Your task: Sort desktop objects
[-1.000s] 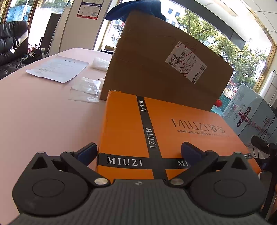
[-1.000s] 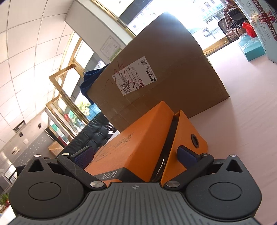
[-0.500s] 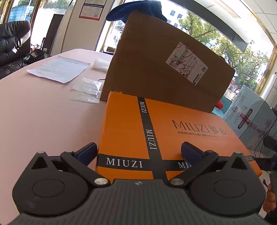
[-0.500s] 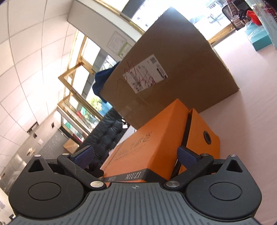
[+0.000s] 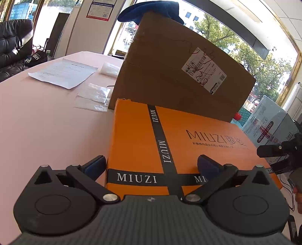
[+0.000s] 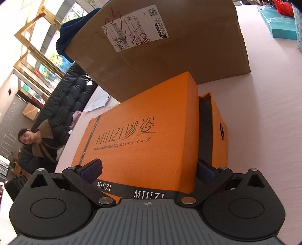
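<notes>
Shoebox, orange with black MIUZI bands, lies flat on the pink desk, its far edge right up against a big brown cardboard carton. Carton stands directly behind it and walls off that whole side; white shipping label with red scribble on its face, dark blue cloth draped over its top. Left tool spread wide at the box's near end: left blue pad beside the box's left edge, right pad over the lid, lid showing between them, nothing gripped. Right tool also spread wide, straddling another end of the same box: left pad over the lid top, right pad down by the box's side wall near the dark gap where the lid overhangs; contact unclear, not clamped. Left of the box on the desk: clear plastic bags just beside the carton's corner, a printed paper sheet further out, a small white wrapped bundle near the carton. Right side: pale blue printed cartons close by, and a teal box on the desk well apart. Black leather sofa beyond the desk edge; a person in a dark jacket with brown collar next to it.
</notes>
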`<state>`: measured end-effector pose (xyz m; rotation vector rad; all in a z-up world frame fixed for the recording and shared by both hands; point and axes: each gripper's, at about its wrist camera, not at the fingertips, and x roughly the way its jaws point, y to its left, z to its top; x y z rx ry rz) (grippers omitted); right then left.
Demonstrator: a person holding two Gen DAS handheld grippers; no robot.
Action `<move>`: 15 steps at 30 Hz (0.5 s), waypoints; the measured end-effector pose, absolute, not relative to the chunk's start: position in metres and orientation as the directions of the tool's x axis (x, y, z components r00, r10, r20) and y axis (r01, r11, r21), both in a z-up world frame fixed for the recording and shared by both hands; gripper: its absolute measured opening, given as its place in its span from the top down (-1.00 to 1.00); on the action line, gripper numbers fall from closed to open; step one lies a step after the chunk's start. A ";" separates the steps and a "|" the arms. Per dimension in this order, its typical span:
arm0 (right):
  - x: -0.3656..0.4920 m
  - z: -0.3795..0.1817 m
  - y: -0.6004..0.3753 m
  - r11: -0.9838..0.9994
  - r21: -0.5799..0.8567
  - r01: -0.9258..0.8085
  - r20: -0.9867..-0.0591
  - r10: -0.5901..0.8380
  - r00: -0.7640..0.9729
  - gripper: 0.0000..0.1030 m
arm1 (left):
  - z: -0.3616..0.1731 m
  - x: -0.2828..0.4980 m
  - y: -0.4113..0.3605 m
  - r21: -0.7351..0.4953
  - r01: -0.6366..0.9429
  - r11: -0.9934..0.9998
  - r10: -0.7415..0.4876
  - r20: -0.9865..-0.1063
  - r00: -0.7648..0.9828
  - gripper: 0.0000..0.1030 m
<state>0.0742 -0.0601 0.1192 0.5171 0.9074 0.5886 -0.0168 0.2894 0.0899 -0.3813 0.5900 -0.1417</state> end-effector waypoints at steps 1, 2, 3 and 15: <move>0.073 0.118 -0.065 0.710 0.658 -0.252 -0.546 0.679 0.490 -1.00 | 0.091 -0.016 0.288 -0.393 0.020 0.919 -0.240 -0.520 0.819 -1.00; 0.069 0.122 -0.068 0.710 0.651 -0.270 -0.528 0.678 0.511 -1.00 | 0.094 -0.016 0.285 -0.399 0.024 0.917 -0.248 -0.521 0.817 -1.00; 0.065 0.125 -0.072 0.710 0.643 -0.288 -0.509 0.677 0.531 -1.00 | 0.096 -0.016 0.282 -0.405 0.029 0.914 -0.257 -0.521 0.814 -1.00; 0.045 0.120 -0.086 0.738 0.574 -0.355 -0.441 0.644 0.625 -1.00 | 0.103 -0.013 0.251 -0.299 0.030 0.954 -0.196 -0.543 0.817 -1.00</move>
